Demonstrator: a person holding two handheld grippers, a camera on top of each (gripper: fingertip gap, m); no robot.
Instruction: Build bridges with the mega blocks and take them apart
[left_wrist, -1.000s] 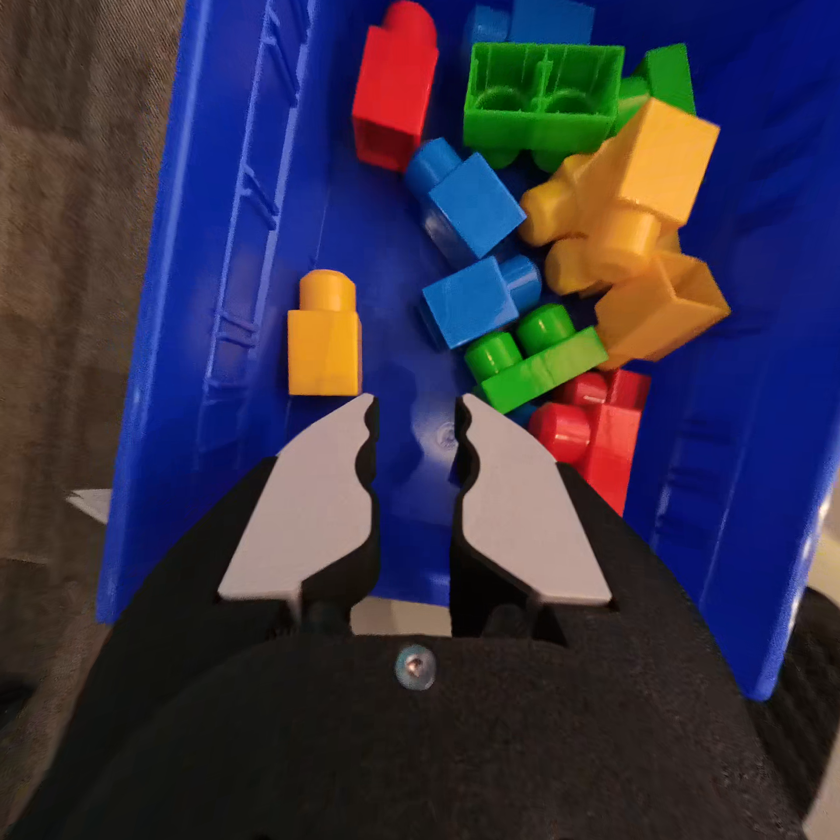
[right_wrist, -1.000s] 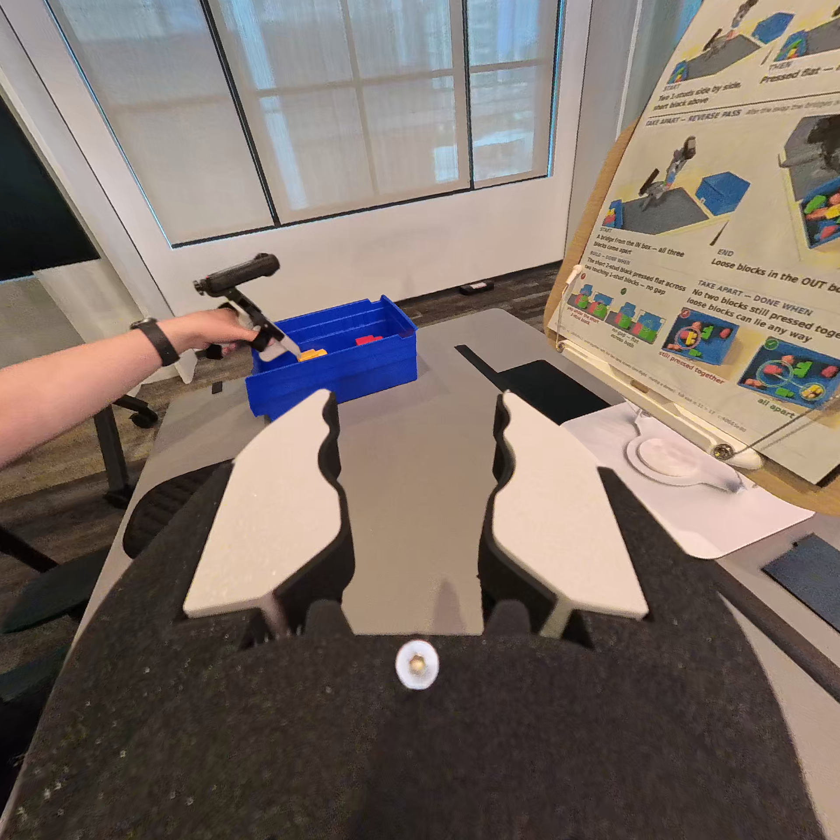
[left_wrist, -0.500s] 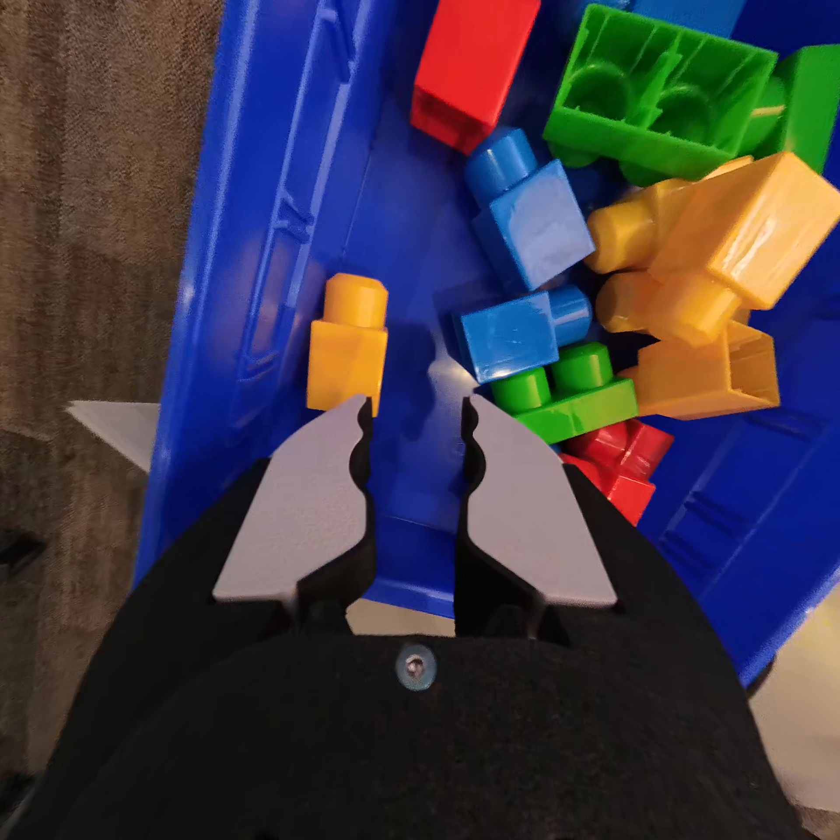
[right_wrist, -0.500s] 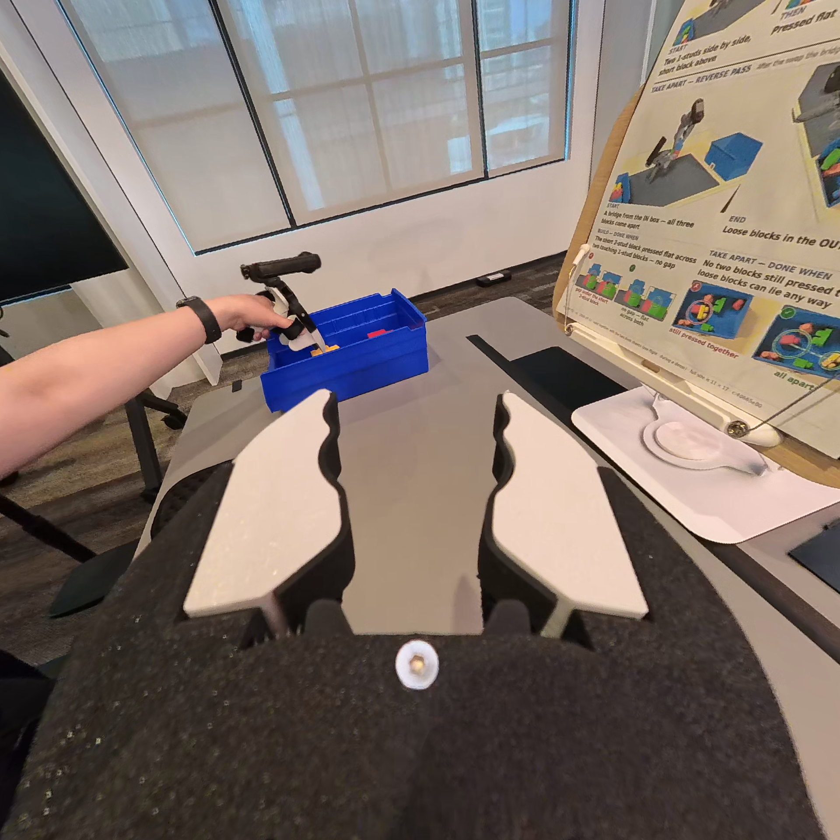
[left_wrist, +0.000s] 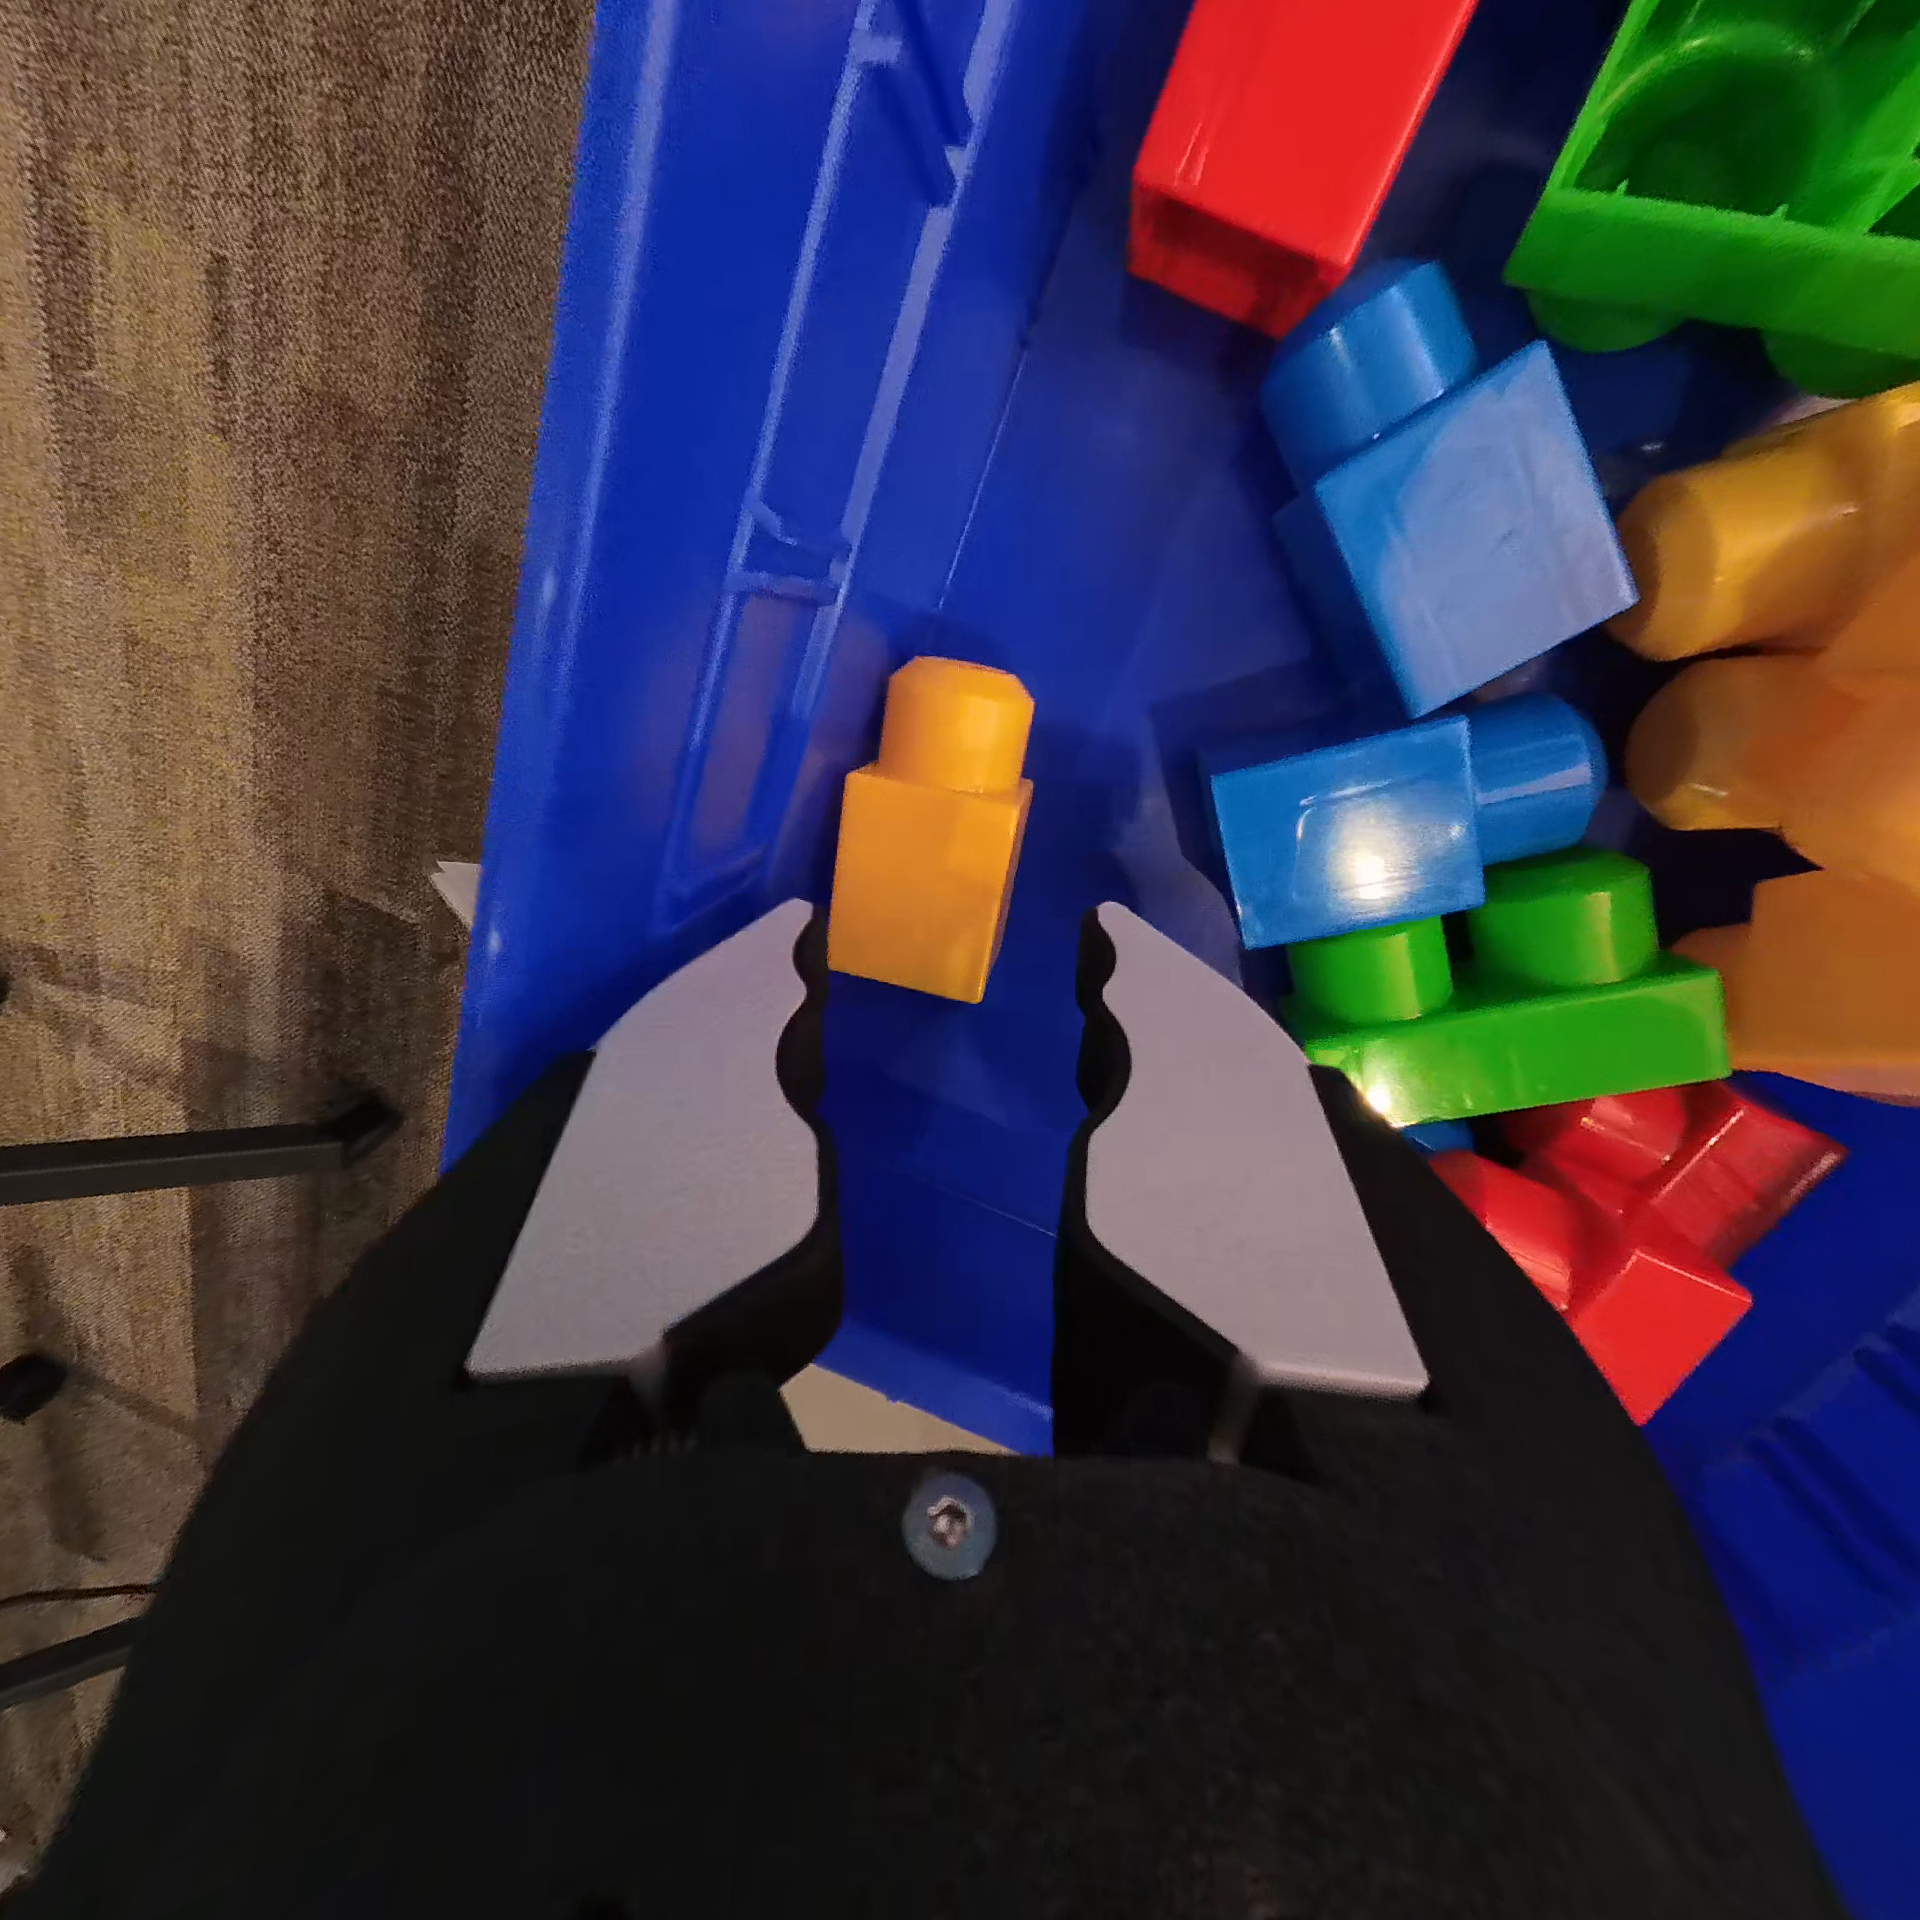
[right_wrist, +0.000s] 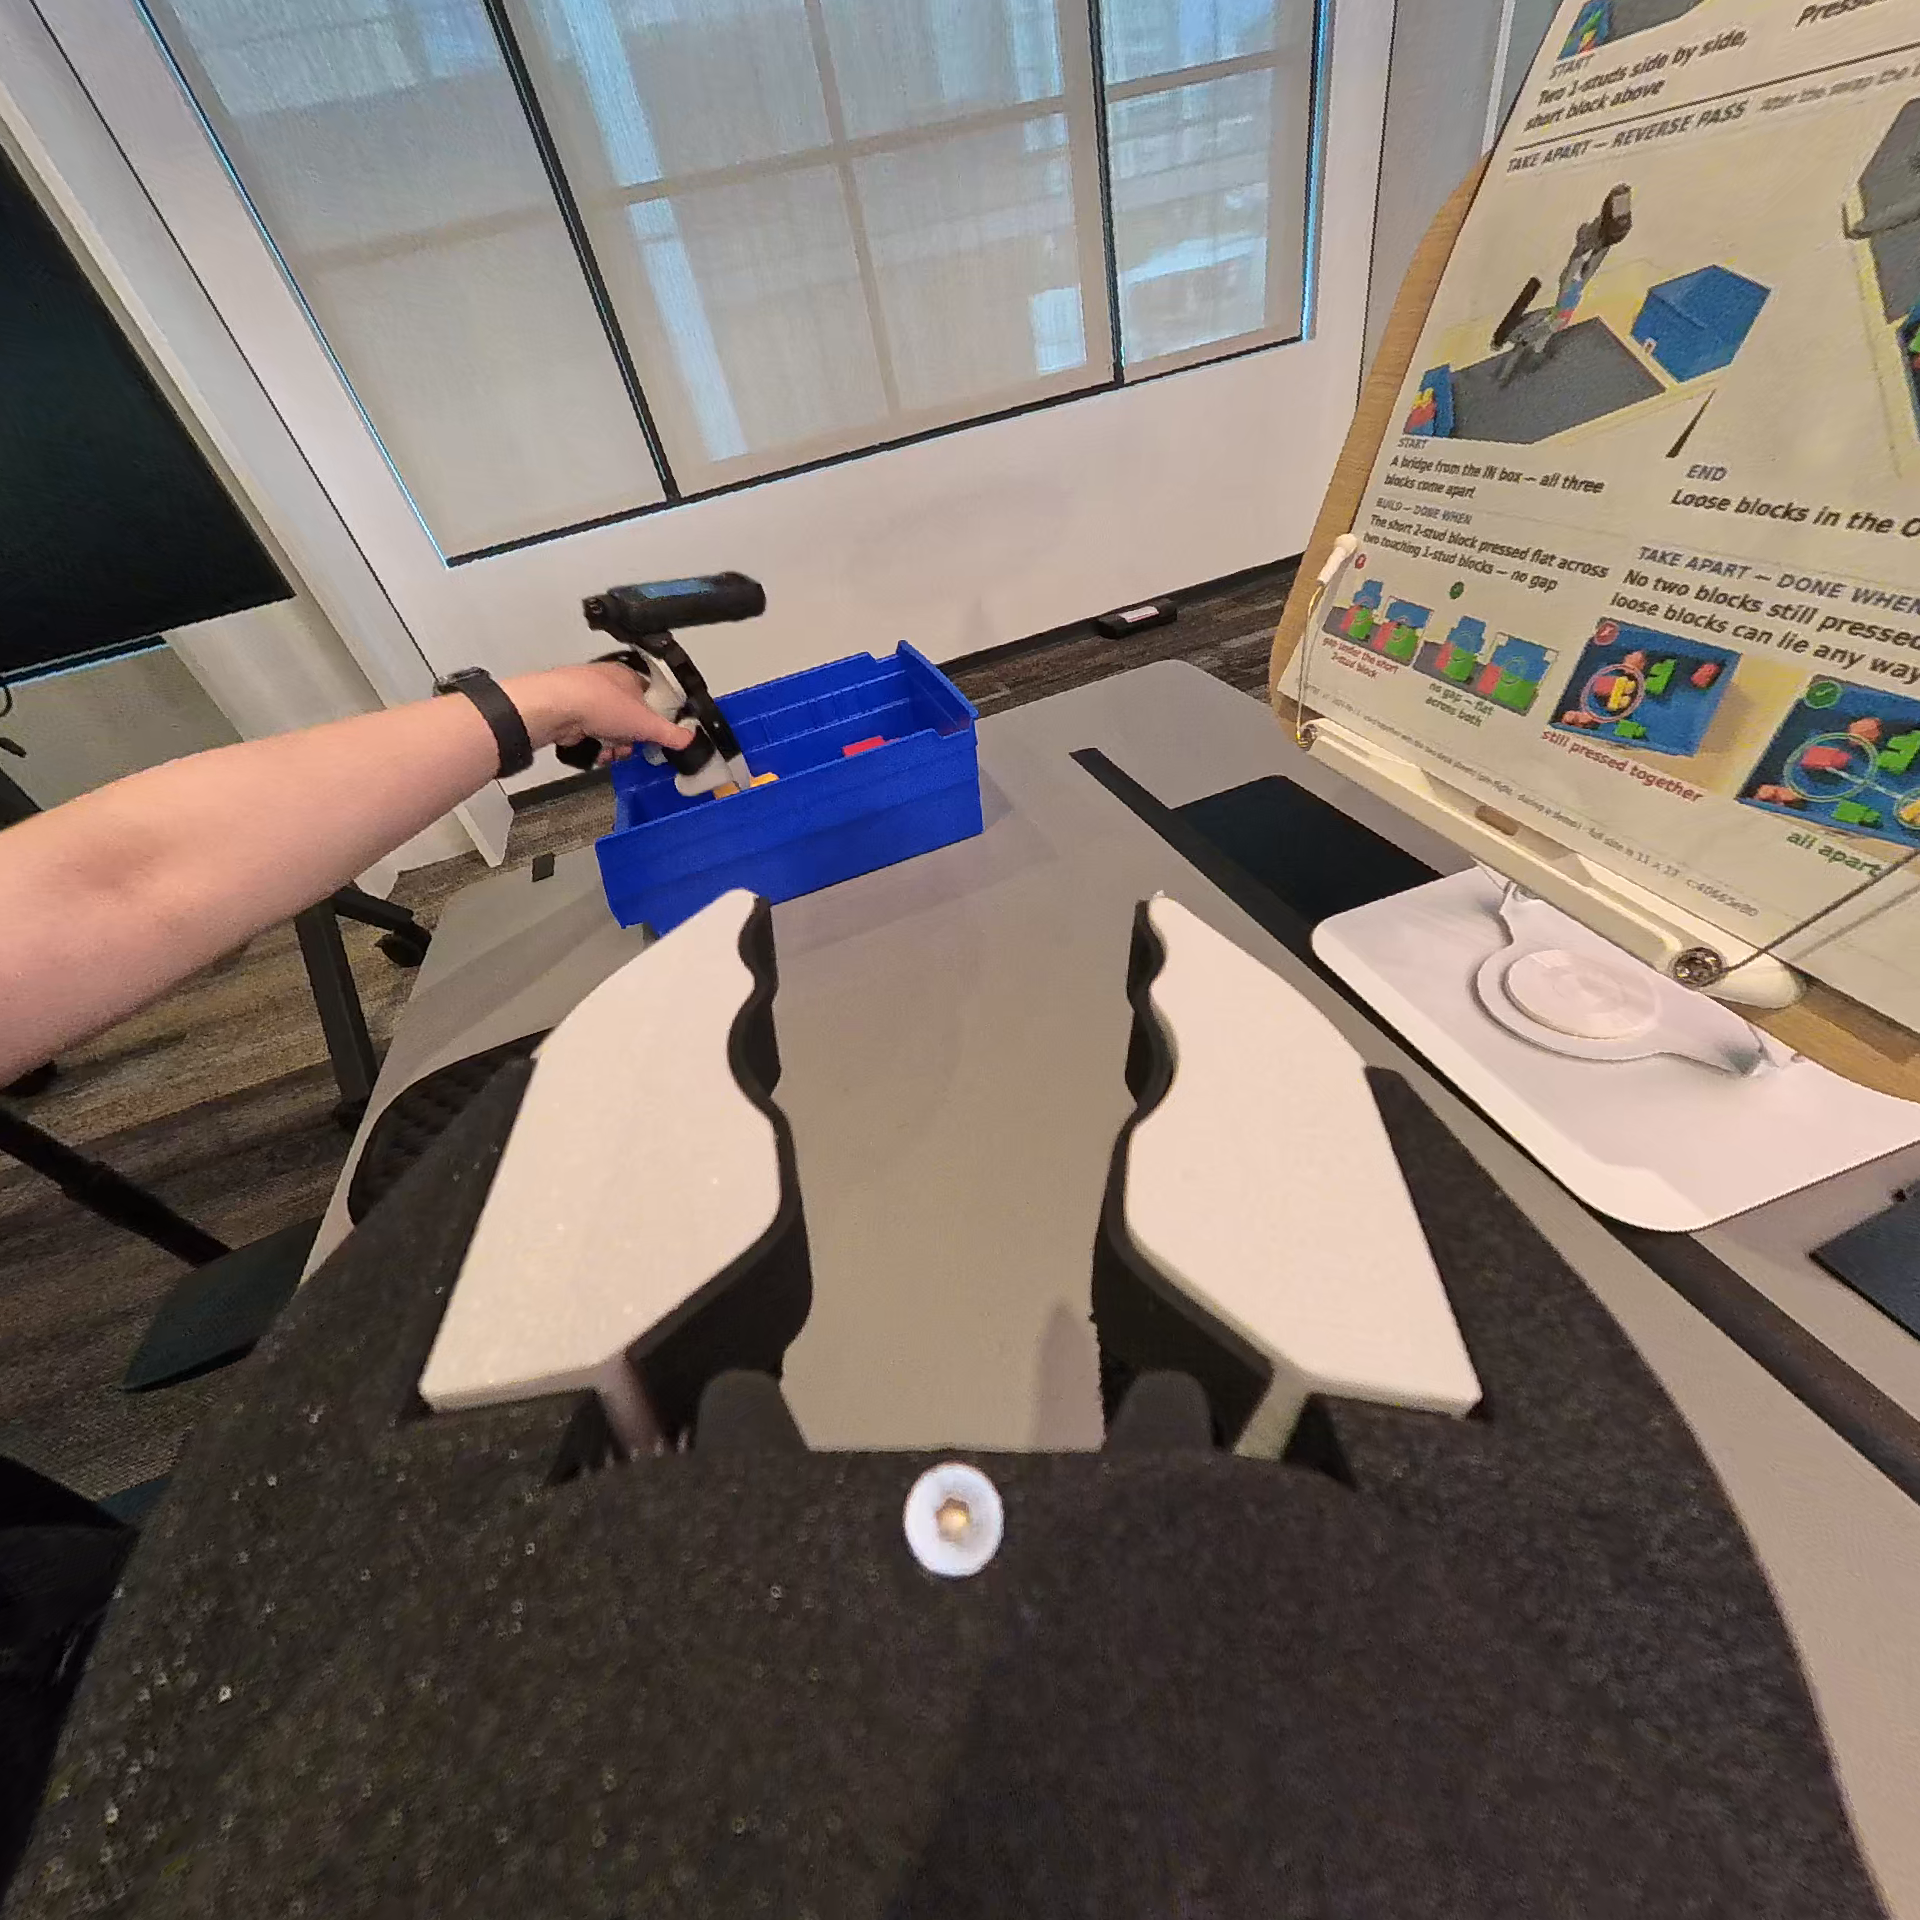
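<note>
Both tongs gape: left tongs (left_wrist: 948, 925) w/ ridged pads near glossy one-stud yellow block (left_wrist: 932, 850); right tongs (right_wrist: 948, 914) empty.

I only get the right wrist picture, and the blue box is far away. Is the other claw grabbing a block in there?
Observer: Not yet. The left gripper is open, with the lone yellow one-stud block just ahead of its tips, untouched.
Operator: Is that yellow block all by itself?
Observer: Yes, it lies apart from the pile, beside the wall of the blue bin.
Operator: What is in the pile?
Observer: Two blue one-stud blocks, a green two-stud block, plus red and yellow ones.
</note>
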